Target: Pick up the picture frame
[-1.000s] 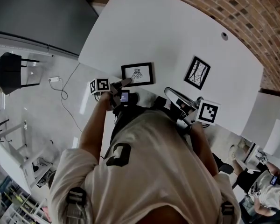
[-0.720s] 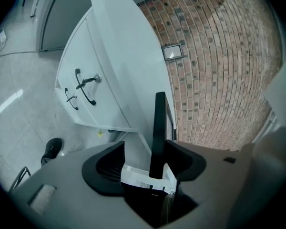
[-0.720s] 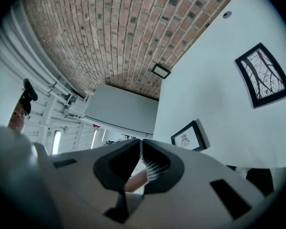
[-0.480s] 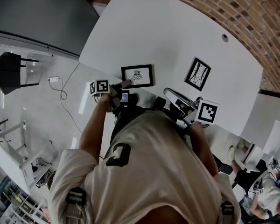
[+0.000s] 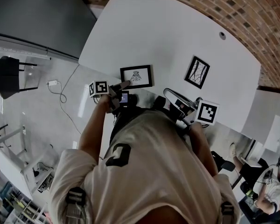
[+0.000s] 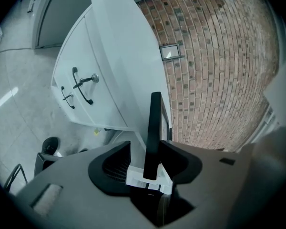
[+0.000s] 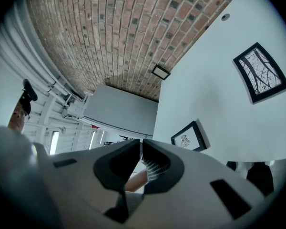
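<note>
Change since a second ago: left gripper [image 6: 145, 147] narrower, its jaws having just been closing in on a dark rim; hands and frames otherwise in the same spots.
Left gripper: roughly half open, straddling the rim of the picture frame [image 6: 155, 128]. One pad at or almost at the rim, a sliver of gap showing on the other side, so no firm pinch yet.
Right gripper [image 7: 139, 149]: closed tight on nothing, idle near the table's front edge.
Frame's place: flat on the white table [image 5: 168, 36], close to the near edge, drawing facing up, near left corner reaching into the left gripper.
Further out: second frame [image 5: 197, 72] lying tilted, well apart to the right, untouched.
Step in hand: closing on the rim; lift not begun, judging by the frame lying flat.
Doing it well: finish the squeeze until both pads bear squarely on the rim. Seat the rim deep between the jaws, not out at the tips. Hold the wrist steady while closing, to avoid nudging the frame across the smooth top.
Lift: raise slowly and level, expecting the far side to sag from a hold at one corner.
Risk: thin rim, hard and slick by the look of it; likely to slip or pivot out of a shallow grip.
</note>
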